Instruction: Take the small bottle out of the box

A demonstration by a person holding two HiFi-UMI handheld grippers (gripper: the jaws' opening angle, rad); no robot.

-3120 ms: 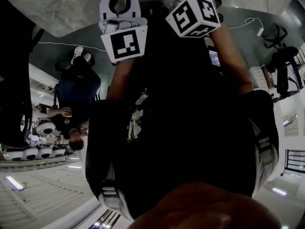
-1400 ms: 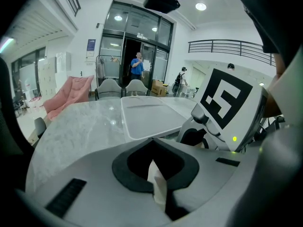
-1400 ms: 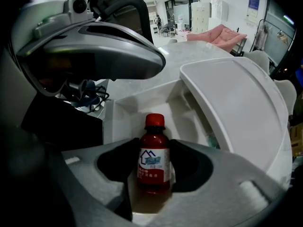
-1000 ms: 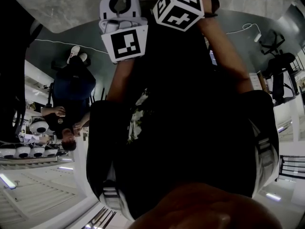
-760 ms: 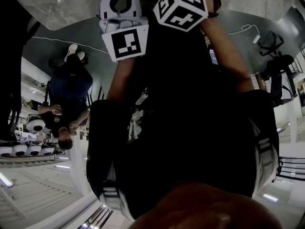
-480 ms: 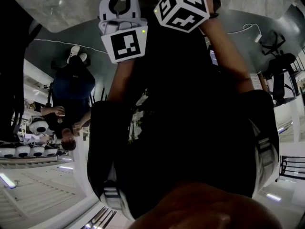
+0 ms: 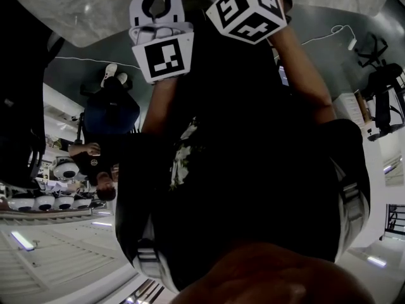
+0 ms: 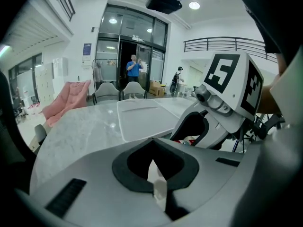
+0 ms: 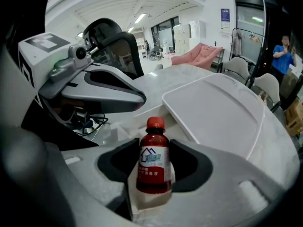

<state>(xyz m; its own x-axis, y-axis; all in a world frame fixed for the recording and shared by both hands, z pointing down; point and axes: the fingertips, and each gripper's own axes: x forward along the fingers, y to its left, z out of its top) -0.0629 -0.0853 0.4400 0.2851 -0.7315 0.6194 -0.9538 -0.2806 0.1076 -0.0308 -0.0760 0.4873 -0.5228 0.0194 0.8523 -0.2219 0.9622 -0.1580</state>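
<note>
A small dark-red bottle (image 9: 154, 162) with a red cap and a white label stands upright between the jaws of my right gripper (image 9: 154, 174), which is shut on it above the marble table (image 9: 156, 86). My left gripper (image 8: 156, 176) has its jaws closed together, with only a thin white strip showing between them. Each gripper shows in the other's view: the left one's body (image 9: 94, 89) beside the bottle, the right one's marker cube (image 8: 232, 86) at right. In the head view only the two marker cubes (image 7: 166, 57) (image 7: 249, 9) show, at the top. I cannot make out the box.
A shallow white tray (image 9: 222, 112) (image 8: 142, 117) lies on the table beyond both grippers. Chairs (image 8: 108, 90) and a pink cloth (image 8: 64, 100) stand past the table's far edge. A person in blue (image 8: 133, 69) stands far off. The head view is mostly filled by dark clothing (image 7: 253, 170).
In the head view the right gripper's marker cube has moved left and up, closer to the left one, and turned slightly. The left cube has barely moved.
</note>
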